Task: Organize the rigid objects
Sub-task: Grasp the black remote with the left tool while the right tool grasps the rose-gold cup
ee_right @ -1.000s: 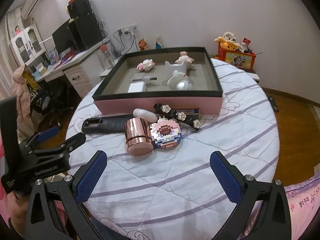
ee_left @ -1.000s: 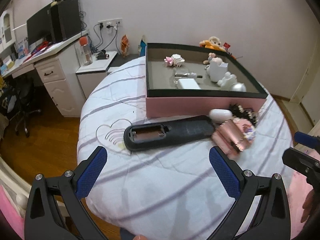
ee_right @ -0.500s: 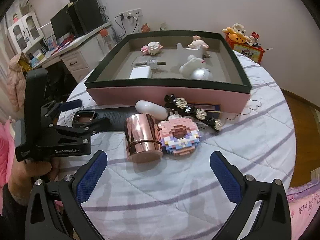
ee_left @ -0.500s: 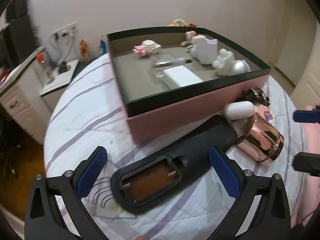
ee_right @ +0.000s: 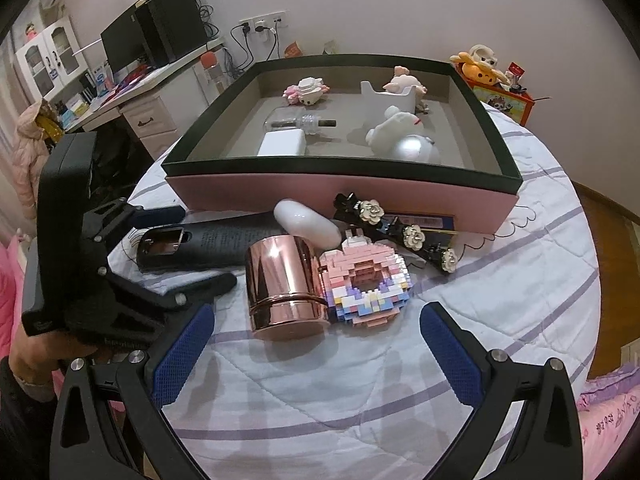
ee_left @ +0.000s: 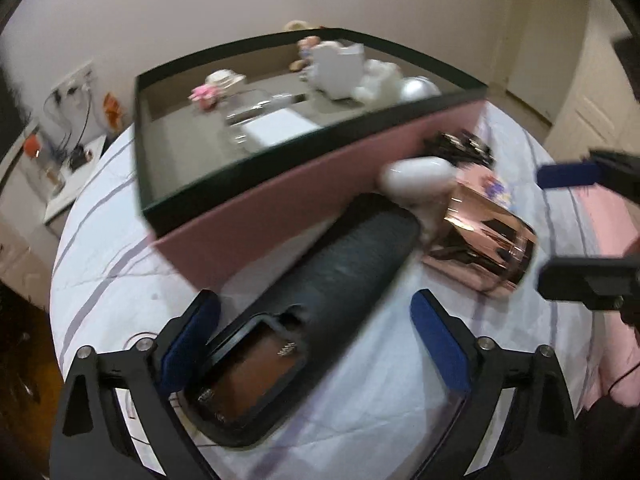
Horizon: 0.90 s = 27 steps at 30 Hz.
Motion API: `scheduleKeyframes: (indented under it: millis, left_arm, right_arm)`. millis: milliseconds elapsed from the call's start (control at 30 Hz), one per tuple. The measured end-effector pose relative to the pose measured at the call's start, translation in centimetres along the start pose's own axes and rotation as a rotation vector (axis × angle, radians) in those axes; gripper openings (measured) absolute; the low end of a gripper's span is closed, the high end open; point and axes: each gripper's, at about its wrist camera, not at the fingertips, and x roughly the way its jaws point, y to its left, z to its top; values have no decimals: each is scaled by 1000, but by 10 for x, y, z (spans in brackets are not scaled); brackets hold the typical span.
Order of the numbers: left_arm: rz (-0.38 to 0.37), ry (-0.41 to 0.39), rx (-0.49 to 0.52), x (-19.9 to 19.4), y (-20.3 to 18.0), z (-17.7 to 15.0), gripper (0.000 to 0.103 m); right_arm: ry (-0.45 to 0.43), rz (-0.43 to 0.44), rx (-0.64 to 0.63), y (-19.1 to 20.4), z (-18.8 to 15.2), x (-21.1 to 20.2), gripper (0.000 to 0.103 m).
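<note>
A black remote (ee_left: 304, 304) with its battery bay open lies on the round table in front of the pink box (ee_left: 280, 200). My left gripper (ee_left: 316, 344) is open, its fingers on either side of the remote's near end. It also shows in the right wrist view (ee_right: 188, 248) around the remote (ee_right: 208, 246). A rose-gold cup (ee_right: 284, 280), a white oval case (ee_right: 308, 222), a pink block donut (ee_right: 364, 280) and a black flower hair clip (ee_right: 400, 228) lie beside it. My right gripper (ee_right: 316, 344) is open and empty, just short of the cup.
The pink box (ee_right: 340, 196) holds several small items: white figures, a white charger, a clear bottle. A desk with monitor and speakers (ee_right: 132, 48) stands at the far left. A toy box (ee_right: 496, 88) stands behind the table. The table edge is close below both grippers.
My left gripper has moved forward and down until its open fingers flank the remote's near end. My right gripper has moved closer to the cup and donut.
</note>
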Motion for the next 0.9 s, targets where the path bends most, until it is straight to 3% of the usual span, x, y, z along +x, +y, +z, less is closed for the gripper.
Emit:
scheduleKeyframes:
  millis: [233,500,600,733,833,900]
  left_arm:
    - [-53,-3,-30,-21,-8,-13,72]
    - [-2,-11,-2,-1,-17,0,71]
    - [9,-31,-14,-4,-21,-2,57]
    - [-23,-59,-78,-16,-18,-16,47]
    - [-16,-58,-109,-20,-18,-20,45]
    - [22,-45,-77,-17,-24,-16,47]
  right_arm:
    - [-1,2,-10,-1,-2,2,102]
    - [-11,14,-1,-2,-1,1,97]
    - [-13,9,8,-5,-1,1,96]
    - [-10,16,6,-6,-1,3,94]
    - [-8,20,0,-5,-1,5,94]
    - [-8,22,-1,-4,-1,6,94]
